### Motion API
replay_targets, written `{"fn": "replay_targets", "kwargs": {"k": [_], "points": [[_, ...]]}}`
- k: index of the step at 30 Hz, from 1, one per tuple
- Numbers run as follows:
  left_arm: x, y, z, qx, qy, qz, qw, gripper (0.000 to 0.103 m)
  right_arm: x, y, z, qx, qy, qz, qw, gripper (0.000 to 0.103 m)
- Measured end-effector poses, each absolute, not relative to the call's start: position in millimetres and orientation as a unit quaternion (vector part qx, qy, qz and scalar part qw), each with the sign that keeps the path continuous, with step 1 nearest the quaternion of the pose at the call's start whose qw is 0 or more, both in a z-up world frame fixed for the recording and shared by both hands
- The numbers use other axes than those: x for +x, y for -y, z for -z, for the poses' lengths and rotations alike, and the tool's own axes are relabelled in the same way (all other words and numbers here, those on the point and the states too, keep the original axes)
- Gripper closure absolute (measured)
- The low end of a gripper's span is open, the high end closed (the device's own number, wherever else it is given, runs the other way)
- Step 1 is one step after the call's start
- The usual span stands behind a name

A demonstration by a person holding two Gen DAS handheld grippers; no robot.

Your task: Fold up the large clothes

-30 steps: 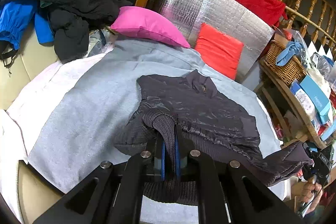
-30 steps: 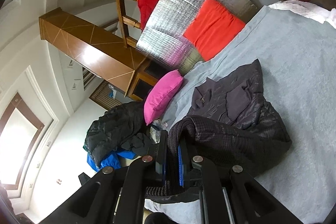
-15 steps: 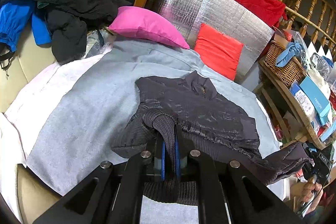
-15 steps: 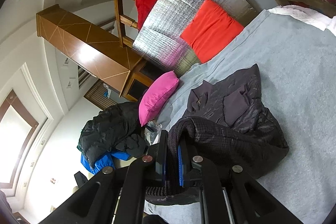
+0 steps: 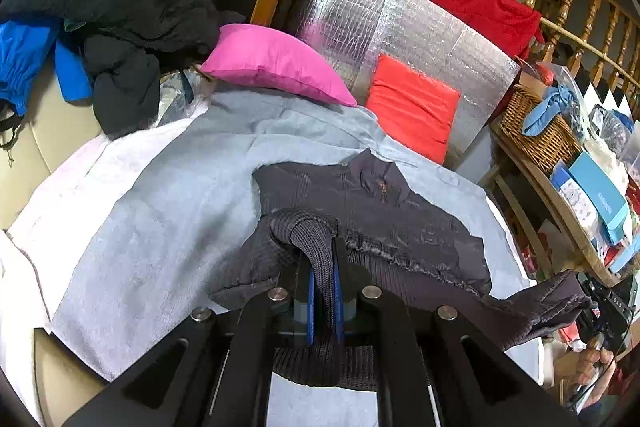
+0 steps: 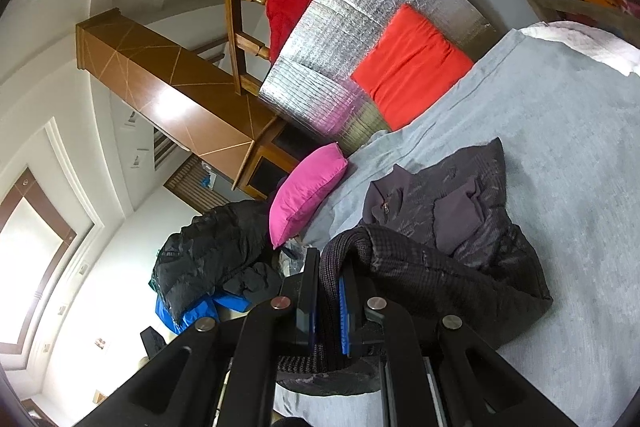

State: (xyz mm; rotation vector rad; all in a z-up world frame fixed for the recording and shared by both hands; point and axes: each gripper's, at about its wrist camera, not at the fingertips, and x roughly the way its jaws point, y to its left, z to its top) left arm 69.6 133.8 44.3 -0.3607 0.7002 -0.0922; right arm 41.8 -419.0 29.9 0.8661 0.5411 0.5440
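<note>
A dark grey jacket (image 5: pixel 384 211) lies collar-up on the grey sheet (image 5: pixel 160 219), its zip near the collar. My left gripper (image 5: pixel 323 267) is shut on the jacket's ribbed knit hem, which bunches over the blue pads. In the right wrist view the same jacket (image 6: pixel 460 227) sits rumpled, and my right gripper (image 6: pixel 329 287) is shut on another stretch of ribbed hem. At the right of the left wrist view, one end of the jacket stretches to the right gripper (image 5: pixel 600 311), held in a person's hand (image 5: pixel 592 367).
A pink pillow (image 5: pixel 272 63) and a red cushion (image 5: pixel 412 107) lean against a silver foil panel (image 5: pixel 400 27) at the far edge. Dark and blue coats (image 5: pixel 100 7) are piled at left. A wicker basket (image 5: pixel 536 131) and boxes fill a wooden shelf at right.
The jacket's lower part has crept slightly toward the collar, bunching a little more. Both grippers keep their hold on the hem.
</note>
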Motion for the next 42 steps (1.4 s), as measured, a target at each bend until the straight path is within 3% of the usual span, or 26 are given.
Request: {"fn": "replay_targets", "kwargs": {"k": [20, 42], "points": [[153.7, -131.3, -68.0, -0.175, -0.313, 0.039, 0.932, 0.095, 112.0, 418.8, -66.9, 0.409, -0.212, -0.257, 0.85, 0.094], [279.2, -131.1, -35.5, -0.167, -0.357, 0.034, 0.918, 0.095, 243.4, 410.7, -49.7, 0.406, -0.254, -0.199, 0.855, 0.095]]}}
